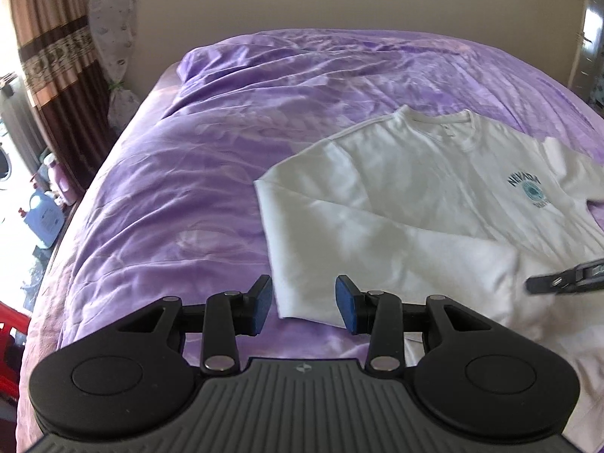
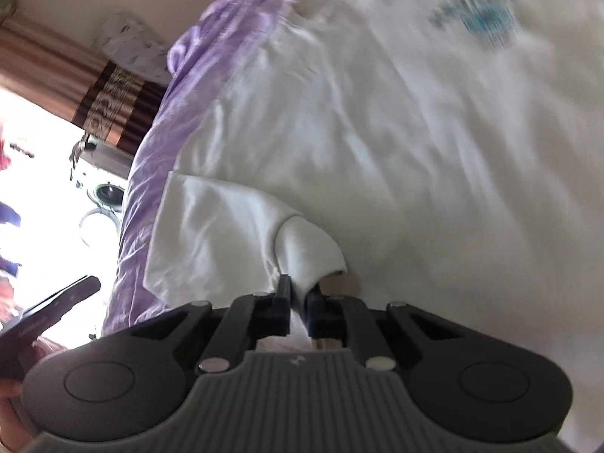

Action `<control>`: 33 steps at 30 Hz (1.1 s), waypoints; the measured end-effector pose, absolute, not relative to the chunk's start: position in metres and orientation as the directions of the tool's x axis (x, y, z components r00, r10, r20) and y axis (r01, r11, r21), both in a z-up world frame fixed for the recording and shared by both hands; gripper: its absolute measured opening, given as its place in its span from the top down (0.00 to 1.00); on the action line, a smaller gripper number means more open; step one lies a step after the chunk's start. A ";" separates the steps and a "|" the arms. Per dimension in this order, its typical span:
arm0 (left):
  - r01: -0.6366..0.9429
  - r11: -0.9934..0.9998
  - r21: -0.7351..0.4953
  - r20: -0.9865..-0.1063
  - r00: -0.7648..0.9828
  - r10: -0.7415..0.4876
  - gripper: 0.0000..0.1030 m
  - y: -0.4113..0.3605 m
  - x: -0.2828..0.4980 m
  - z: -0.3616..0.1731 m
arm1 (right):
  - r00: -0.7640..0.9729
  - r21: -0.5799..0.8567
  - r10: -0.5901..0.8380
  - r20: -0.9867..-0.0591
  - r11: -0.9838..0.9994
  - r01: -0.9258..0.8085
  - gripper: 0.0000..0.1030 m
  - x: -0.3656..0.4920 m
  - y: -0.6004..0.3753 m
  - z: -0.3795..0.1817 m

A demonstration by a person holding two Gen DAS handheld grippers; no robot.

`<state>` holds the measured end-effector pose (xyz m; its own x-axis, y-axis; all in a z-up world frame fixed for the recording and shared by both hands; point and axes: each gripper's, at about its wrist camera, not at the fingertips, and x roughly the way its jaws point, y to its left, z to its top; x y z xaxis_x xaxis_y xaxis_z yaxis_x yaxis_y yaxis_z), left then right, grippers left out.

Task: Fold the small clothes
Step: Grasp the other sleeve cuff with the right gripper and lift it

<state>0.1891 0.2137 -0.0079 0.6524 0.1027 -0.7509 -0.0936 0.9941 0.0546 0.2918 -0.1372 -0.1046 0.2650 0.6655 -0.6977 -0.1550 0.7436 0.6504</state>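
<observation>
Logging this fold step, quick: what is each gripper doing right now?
Left gripper: open, holding nothing, above the edge of the white sweatshirt.
Right gripper: closed on a fold of the white sweatshirt.

White sweatshirt (image 1: 426,188) with a teal "NEVADA" chest print lies face-up on the purple bedspread, one sleeve folded across its body, a fold of its fabric (image 2: 302,249) pinched up.

Daylight is flooding in from the window (image 2: 45,196) at left, blowing it out white. The right wrist view is smearing with motion blur, and fisheye distortion is bending both pictures' edges.
</observation>
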 end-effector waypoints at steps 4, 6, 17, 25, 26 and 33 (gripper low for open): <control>-0.122 0.991 0.053 -0.745 0.656 0.121 0.55 0.222 0.192 -0.007 | 0.281 0.545 0.625 -0.728 0.777 -0.316 0.99 0.303 -0.116 -0.047; -0.143 0.989 0.043 -0.741 0.659 0.127 0.55 0.227 0.194 -0.007 | 0.309 0.468 0.605 -0.734 0.780 -0.414 0.99 0.309 -0.104 -0.012; -0.213 0.969 -0.127 -0.701 0.711 0.064 0.55 0.245 0.231 -0.009 | 0.550 0.267 0.570 -0.610 0.802 -0.534 0.99 0.387 -0.100 0.137; -0.198 0.962 -0.191 -0.726 0.688 -0.003 0.55 0.233 0.274 -0.042 | 0.604 0.277 0.451 -0.657 0.890 -0.362 0.99 0.459 -0.176 0.105; -0.195 0.961 -0.196 -0.729 0.684 -0.010 0.55 0.231 0.281 -0.046 | 0.607 0.272 0.425 -0.672 0.904 -0.331 0.99 0.468 -0.186 0.092; -0.244 0.906 -0.344 -0.707 0.703 -0.079 0.44 0.240 0.327 -0.070 | 0.538 0.325 0.400 -0.742 0.916 -0.234 0.99 0.504 -0.227 0.008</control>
